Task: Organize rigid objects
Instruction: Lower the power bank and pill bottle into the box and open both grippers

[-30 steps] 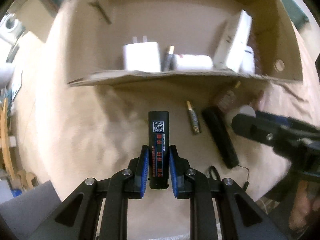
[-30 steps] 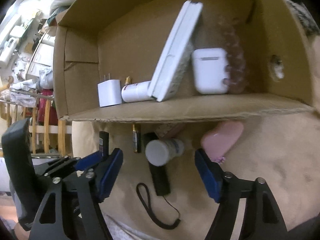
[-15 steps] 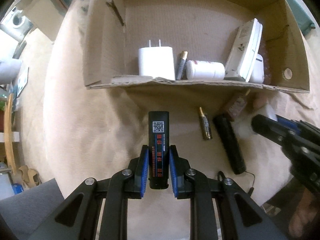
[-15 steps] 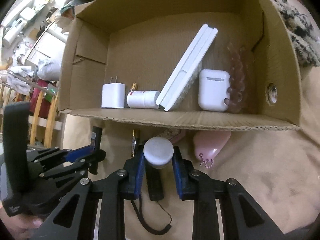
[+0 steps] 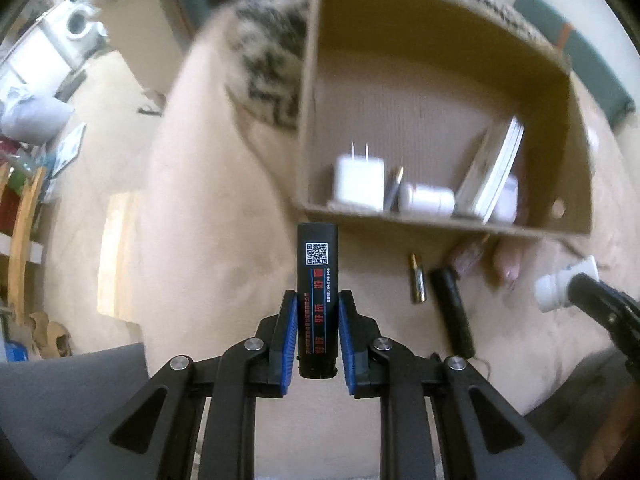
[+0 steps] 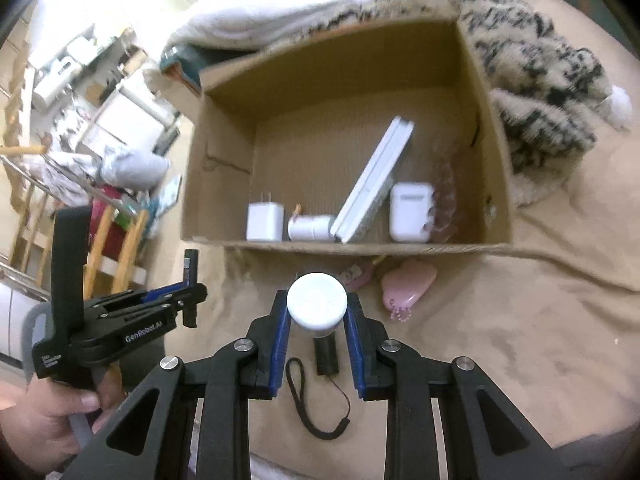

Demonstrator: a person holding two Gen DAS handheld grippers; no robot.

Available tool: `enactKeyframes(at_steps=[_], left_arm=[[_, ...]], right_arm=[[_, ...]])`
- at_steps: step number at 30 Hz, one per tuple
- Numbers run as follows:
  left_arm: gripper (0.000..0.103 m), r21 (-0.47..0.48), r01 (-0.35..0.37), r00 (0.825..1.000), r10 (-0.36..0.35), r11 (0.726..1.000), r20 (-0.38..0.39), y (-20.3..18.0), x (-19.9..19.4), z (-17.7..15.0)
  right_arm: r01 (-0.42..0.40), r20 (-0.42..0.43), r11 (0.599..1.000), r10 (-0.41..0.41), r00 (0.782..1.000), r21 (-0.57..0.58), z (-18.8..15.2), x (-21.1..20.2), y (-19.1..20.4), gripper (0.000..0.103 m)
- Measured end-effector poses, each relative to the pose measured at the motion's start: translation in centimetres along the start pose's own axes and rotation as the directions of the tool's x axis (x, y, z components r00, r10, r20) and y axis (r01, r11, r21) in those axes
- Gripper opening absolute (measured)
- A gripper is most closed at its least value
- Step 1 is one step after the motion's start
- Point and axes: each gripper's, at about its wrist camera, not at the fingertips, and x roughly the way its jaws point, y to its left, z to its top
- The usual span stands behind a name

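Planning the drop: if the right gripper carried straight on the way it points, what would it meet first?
Probably the near wall of the cardboard box; the right gripper holds a white bottle. Depth is unclear.

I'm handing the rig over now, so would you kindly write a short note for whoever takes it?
Left tool: shut on the black QR-labelled stick.
Right tool: its jaws have just closed on the white-capped bottle.
Done: white charger, small white bottle, flat white case and earbud case lie in the cardboard box.
Left: box both held items, then the battery, black flashlight and pink items on the cloth.
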Motion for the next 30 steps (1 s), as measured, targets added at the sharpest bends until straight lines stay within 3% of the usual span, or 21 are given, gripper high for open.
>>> enactKeyframes(at_steps=[7, 12, 24, 30], left_arm=[[0.018, -0.041, -0.004, 0.988, 0.011, 0.999, 0.156, 1.0, -4.0, 1.2], [0.018, -0.037, -0.017, 0.972, 0.025, 0.999, 0.234, 1.4, -6.0, 3.3], [0.018, -0.029, -0.003, 0.952, 0.012, 1.0, 0.305, 0.1, -5.9, 8.3], [0.018, -0.016, 0.015, 0.953, -0.01, 1.0, 0.302, -1.5, -4.1, 11.1]], right_arm=[[-0.014, 0.168, 0.999, 0.021, 0.986, -0.044, 1.0, -4.9, -0.3, 0.028], [-0.026, 0.243, 0.999, 0.031, 0.969, -0.02, 2.6, -5.5, -0.6, 0.028], [0.036, 0.262, 0.999, -0.029, 0.965, -0.02, 7.9, -3.9, -2.6, 0.028], [0.063, 0.232, 0.998, -0.059, 0.971, -0.01, 9.6, -1.9, -3.3, 0.028]])
